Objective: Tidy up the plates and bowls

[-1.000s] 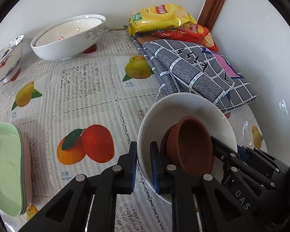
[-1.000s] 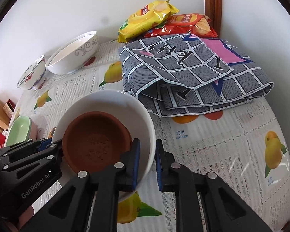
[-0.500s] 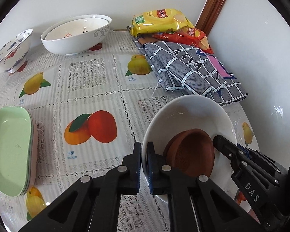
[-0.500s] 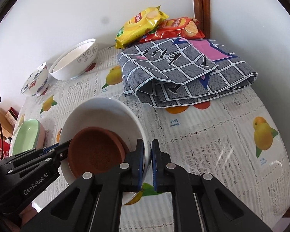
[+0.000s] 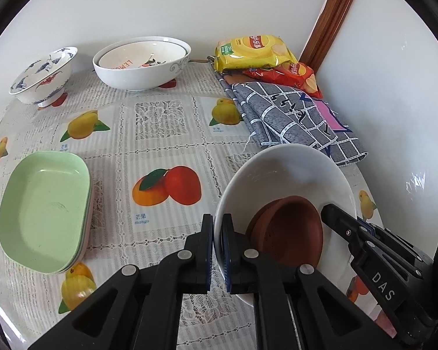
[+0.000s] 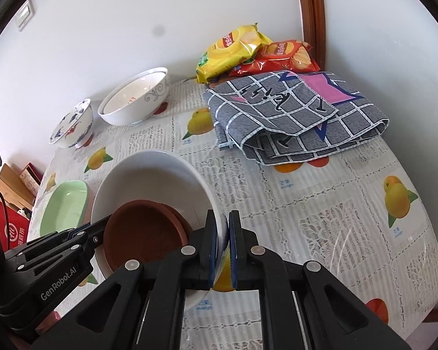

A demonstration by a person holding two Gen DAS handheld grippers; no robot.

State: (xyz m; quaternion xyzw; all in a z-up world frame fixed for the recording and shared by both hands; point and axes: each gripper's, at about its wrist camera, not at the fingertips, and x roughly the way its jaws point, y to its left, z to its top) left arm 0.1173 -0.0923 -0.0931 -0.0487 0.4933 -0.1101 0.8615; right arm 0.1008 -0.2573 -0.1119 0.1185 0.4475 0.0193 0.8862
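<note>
Bowls made up the load: a white bowl (image 5: 283, 175) with brown clay saucers (image 5: 289, 233) nested inside, lifted off the fruit-print tablecloth (image 5: 160, 134) and tipped, so the saucers had slid toward the low, near part of its rim. Both tools held it. The left gripper (image 5: 217, 248) was pinched narrow on the bowl's left rim, one finger inside the wall and one outside; the right gripper (image 6: 223, 245) was clamped the same way on the opposite rim. Each tool showed in the other's view, reaching in from the far side of the bowl, so the bowl hung between them, about equally near to either hand.

Beyond it, well apart at the back by the wall, sat a large white bowl (image 5: 141, 64) with a smaller one nested in it, and a blue-patterned bowl (image 5: 42, 74) to its left. That pair lay ahead and left of the load, the likely way to carry it. Stacked green dishes (image 5: 43, 210) lay to the left, a folded checked cloth (image 6: 295, 116) and snack bags (image 6: 233, 49) to the right.
</note>
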